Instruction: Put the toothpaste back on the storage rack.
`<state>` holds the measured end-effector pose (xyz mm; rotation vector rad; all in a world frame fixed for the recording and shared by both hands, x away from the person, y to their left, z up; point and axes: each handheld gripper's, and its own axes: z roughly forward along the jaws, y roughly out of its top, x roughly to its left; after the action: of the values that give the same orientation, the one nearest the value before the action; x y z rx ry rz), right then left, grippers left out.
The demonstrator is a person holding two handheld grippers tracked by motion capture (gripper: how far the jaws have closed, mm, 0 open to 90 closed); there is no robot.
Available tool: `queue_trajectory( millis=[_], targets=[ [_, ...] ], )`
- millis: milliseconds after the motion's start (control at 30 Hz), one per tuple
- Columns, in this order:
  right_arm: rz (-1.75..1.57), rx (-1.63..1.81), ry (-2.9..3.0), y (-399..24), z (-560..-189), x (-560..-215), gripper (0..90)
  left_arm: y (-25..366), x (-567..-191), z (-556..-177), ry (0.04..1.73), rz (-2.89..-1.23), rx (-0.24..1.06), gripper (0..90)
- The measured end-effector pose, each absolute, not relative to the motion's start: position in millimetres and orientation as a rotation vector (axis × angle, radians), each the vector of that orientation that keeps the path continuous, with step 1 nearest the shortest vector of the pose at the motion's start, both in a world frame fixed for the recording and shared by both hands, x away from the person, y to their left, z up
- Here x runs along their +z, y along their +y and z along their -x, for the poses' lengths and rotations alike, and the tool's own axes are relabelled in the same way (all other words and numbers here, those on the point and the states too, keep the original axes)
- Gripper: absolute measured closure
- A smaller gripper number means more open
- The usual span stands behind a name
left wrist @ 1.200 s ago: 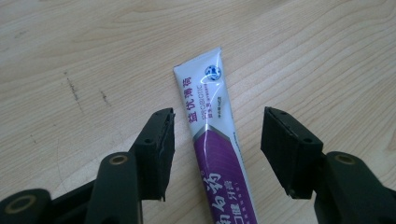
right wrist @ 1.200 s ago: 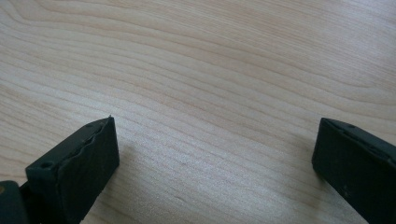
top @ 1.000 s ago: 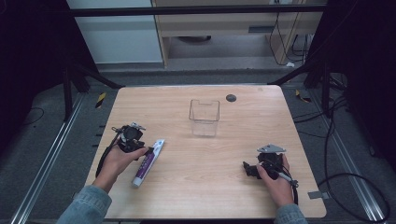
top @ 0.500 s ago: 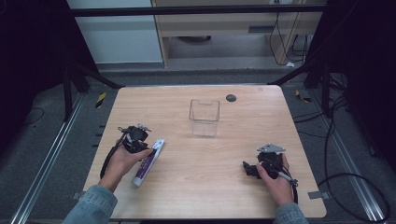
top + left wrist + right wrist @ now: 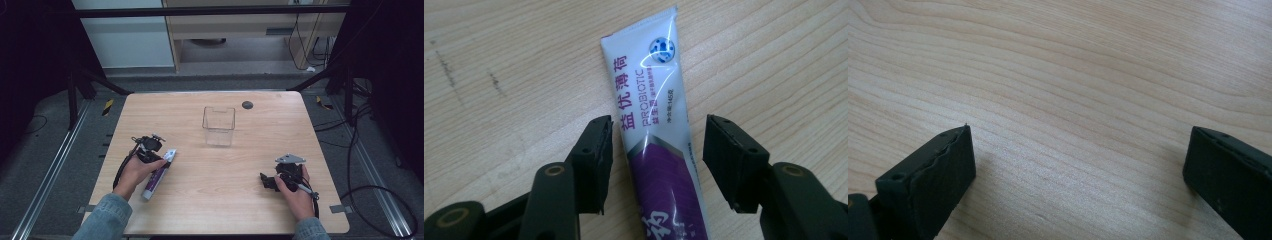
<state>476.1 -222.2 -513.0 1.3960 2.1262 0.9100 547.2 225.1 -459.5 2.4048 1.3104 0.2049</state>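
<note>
Pickup looks barely started: the toothpaste tube (image 5: 651, 125) lies flat on the tabletop (image 5: 210, 200), well to the near-left of the clear container (image 5: 218, 125), and the left hand-held gripper (image 5: 656, 160) straddles it, jaws just eased wider with gaps both sides, gripping nothing. Right hand-held gripper (image 5: 1078, 170) sits wide open, nothing between. Tube's cap end is cut off in the left gripper view, and from above I can't tell if the container is empty.

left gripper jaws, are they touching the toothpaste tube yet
Apart. In the left gripper view the toothpaste tube lies between the jaws of the left gripper, and bare table wood shows on each side between tube and pad.
</note>
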Motion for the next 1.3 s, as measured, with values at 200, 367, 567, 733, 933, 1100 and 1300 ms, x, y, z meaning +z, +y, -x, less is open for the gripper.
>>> queue_trajectory(
  millis=[200, 367, 567, 733, 933, 1100, 1300],
  targets=[
    [-1.396, 0.909, 2.126, -222, -476, -513, 0.7, 222, -464, -548, 1.312, -2.419, 0.216, 46.5],
    [-1.395, 0.909, 2.126, -222, -476, -513, 0.7, 222, -466, -550, 1.314, -2.434, 0.211, 48.3],
    [-1.396, 0.909, 2.126, -222, -476, -513, 0.7, 220, -468, -554, 1.324, -2.452, 0.190, 49.8],
    [-1.396, 0.910, 2.126, -222, -476, -513, 0.7, 216, -467, -556, 1.320, -2.485, 0.206, 51.2],
    [-1.396, 0.910, 2.126, -222, -476, -513, 0.7, 205, -466, -552, 1.296, -2.542, 0.259, 56.7],
    [-1.396, 0.909, 2.126, -222, -476, -513, 0.7, 206, -467, -551, 1.281, -2.532, 0.256, 60.0],
    [-1.395, 0.909, 2.126, -222, -476, -513, 0.7, 201, -467, -547, 1.227, -2.549, 0.243, 74.9]
  ],
)
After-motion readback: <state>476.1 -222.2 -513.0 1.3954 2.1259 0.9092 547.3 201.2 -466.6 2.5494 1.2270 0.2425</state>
